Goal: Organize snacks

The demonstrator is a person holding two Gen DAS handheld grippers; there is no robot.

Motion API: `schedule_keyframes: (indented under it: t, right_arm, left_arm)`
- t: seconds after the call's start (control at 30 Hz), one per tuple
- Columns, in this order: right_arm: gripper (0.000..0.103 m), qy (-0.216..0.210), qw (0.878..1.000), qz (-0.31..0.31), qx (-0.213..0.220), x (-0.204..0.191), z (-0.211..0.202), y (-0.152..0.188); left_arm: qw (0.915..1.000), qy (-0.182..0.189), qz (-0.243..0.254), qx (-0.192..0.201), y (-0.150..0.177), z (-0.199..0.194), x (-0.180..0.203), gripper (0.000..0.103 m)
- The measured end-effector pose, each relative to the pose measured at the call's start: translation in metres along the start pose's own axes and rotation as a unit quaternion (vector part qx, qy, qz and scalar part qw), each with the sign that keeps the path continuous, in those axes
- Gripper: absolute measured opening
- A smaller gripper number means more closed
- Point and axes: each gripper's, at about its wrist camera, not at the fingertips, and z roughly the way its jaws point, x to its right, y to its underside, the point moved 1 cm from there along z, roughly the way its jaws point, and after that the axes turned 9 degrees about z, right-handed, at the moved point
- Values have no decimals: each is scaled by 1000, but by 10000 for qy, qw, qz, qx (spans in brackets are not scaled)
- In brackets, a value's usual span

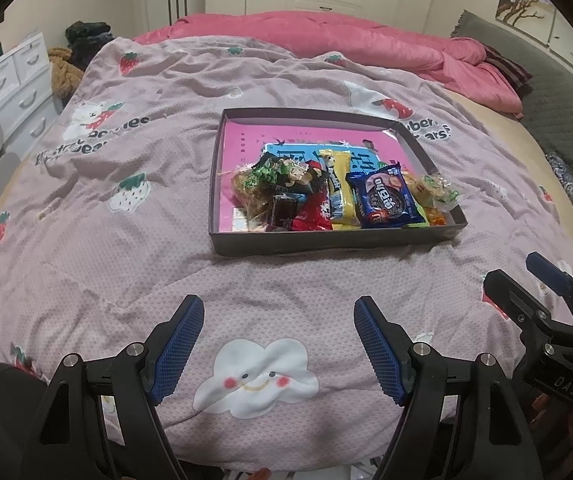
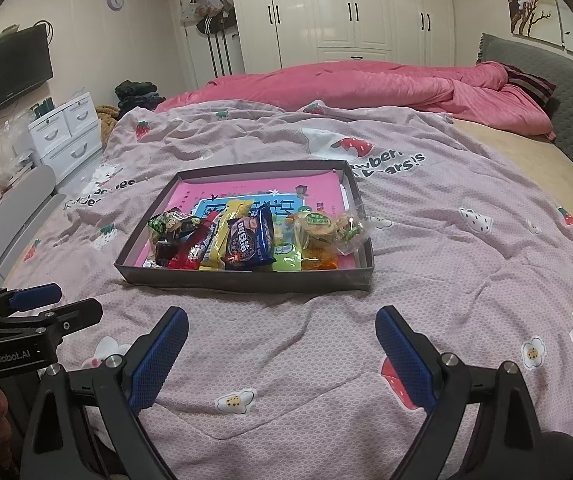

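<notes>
A shallow dark box [image 1: 326, 242] [image 2: 242, 280] with a pink lining lies on the bed. Several snacks lie in its near half: a blue Oreo pack [image 1: 386, 200] [image 2: 248, 244], a yellow bar [image 1: 340, 184] [image 2: 226, 236], a red wrapper [image 1: 312, 212] [image 2: 196, 246], clear-wrapped pastries [image 1: 436, 192] [image 2: 318, 226] and a green pack [image 2: 286, 258]. My left gripper [image 1: 278, 312] is open and empty, hovering over the quilt in front of the box. My right gripper [image 2: 282, 322] is also open and empty, beside the left one; it shows in the left wrist view [image 1: 522, 276].
The box rests on a pink strawberry-print quilt [image 1: 126, 260] [image 2: 466, 260]. A bunched pink duvet [image 1: 366, 44] [image 2: 366, 84] lies behind it. A grey headboard [image 2: 566, 92] is at right. White drawers [image 2: 66, 136] and a television [image 2: 2, 76] stand at left.
</notes>
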Motion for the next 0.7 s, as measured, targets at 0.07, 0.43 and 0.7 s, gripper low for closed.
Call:
schedule_keyframes:
  t: [0.07, 0.43, 0.7]
  right_arm:
    - [95, 0, 10000, 3, 6, 0, 0, 0]
    - [95, 17, 10000, -25, 66, -1, -2, -1]
    - [95, 7, 10000, 10, 51, 0, -1, -2]
  left_arm:
    - [10000, -12, -1, 5, 0, 1, 1, 79]
    - [9997, -242, -54, -40, 0, 3, -3, 79]
    - [9985, -510, -187, -45, -2, 7, -11, 79]
